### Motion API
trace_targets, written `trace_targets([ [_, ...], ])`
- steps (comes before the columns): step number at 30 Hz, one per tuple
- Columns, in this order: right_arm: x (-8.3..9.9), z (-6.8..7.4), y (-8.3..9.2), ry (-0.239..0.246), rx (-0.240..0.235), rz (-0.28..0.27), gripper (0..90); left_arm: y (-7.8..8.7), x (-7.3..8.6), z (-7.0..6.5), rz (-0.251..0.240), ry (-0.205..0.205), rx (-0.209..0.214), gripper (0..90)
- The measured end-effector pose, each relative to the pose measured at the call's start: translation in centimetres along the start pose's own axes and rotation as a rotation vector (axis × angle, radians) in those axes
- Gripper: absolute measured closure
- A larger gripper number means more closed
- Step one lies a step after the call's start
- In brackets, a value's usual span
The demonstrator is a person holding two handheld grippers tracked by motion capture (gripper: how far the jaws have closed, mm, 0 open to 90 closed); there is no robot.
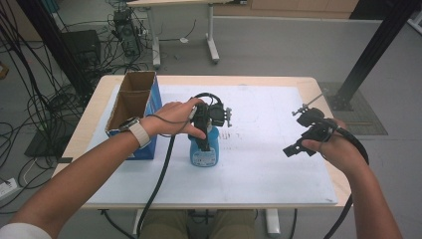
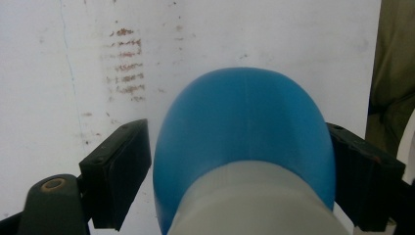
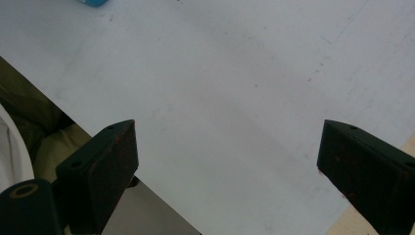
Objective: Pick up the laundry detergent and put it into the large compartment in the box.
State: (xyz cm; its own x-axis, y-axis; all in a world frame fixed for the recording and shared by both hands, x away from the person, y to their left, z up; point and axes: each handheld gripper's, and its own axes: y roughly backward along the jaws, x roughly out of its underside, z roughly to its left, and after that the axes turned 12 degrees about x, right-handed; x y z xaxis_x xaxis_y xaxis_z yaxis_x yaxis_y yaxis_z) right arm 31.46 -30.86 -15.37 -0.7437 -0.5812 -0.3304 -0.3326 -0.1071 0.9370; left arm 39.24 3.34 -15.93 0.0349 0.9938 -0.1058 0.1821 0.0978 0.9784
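Observation:
A blue bottle (image 1: 204, 152) with a pale grey upper part stands upright on the white mat (image 1: 268, 169), left of centre. My left gripper (image 1: 204, 139) comes down over it from above. In the left gripper view the bottle's blue shoulder (image 2: 244, 122) sits between the jaws of the left gripper (image 2: 242, 152). The right-hand pad touches the bottle, and a thin gap shows at the left-hand pad (image 2: 122, 171). My right gripper (image 1: 298, 133) hovers at the mat's right side, apart from the bottle. In its own view the right gripper (image 3: 230, 152) stands wide open with nothing between the jaws.
An open cardboard box (image 1: 133, 107) with blue sides stands at the table's left edge, close to my left forearm. Faint brown marks (image 2: 125, 66) stain the mat beside the bottle. Cables and desk legs lie on the floor beyond the table.

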Motion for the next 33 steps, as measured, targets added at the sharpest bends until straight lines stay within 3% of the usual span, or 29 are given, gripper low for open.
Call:
trace_targets([
  [24,0.02,0.00,0.00,0.000,-0.001,-0.003,8.1,-0.29,0.25,-0.50,-0.007,-0.005,-0.034,27.5],
  [27,-0.02,0.03,0.00,0.001,-0.001,-0.002,8.0,-0.21,0.19,-0.39,-0.005,-0.001,-0.028,28.1],
  [29,-0.04,0.06,0.01,0.002,0.000,-0.001,8.0,-0.11,0.31,0.05,-0.012,0.002,0.008,37.4],
  [33,0.02,0.10,0.10,0.001,0.000,-0.002,8.0,-0.08,0.28,0.23,-0.010,0.001,0.013,38.2],
])
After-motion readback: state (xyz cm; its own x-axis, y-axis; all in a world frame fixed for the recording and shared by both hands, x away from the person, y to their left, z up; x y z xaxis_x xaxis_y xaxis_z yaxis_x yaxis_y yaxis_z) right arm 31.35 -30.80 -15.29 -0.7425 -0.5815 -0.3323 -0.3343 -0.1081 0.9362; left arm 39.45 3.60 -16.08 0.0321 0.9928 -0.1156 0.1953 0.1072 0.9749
